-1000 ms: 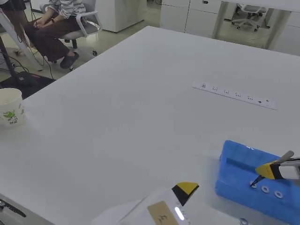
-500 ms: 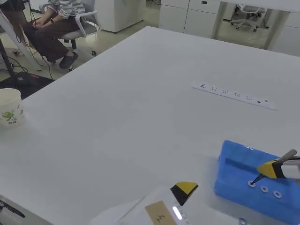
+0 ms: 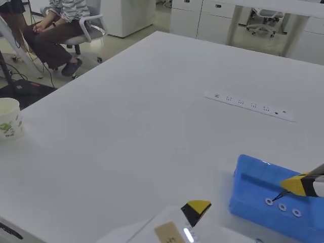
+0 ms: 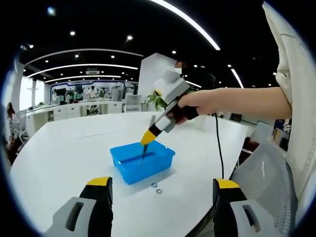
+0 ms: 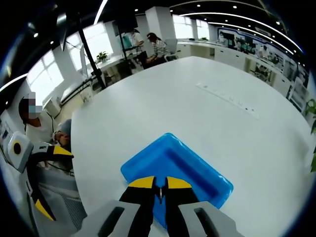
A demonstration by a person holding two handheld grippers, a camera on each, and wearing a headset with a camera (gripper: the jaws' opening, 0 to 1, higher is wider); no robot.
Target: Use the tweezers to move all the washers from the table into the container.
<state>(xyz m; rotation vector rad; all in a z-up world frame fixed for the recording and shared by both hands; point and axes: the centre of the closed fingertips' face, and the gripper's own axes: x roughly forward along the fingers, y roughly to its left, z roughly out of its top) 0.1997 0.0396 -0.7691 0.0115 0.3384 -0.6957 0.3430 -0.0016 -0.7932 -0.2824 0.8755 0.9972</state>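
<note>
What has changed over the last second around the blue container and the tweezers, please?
The right gripper, shut on the tweezers, has drawn back slightly to the right over the blue container; the tweezer tips stay by the three washers inside it. Nothing was visibly picked up or released. Washers, container and the open left gripper are as before; the rest is camera shift.

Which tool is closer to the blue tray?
Right. The right tool hangs over the blue tray, its tweezers reaching down inside it. The left tool is held back from the tray, with bare table between them.
</note>
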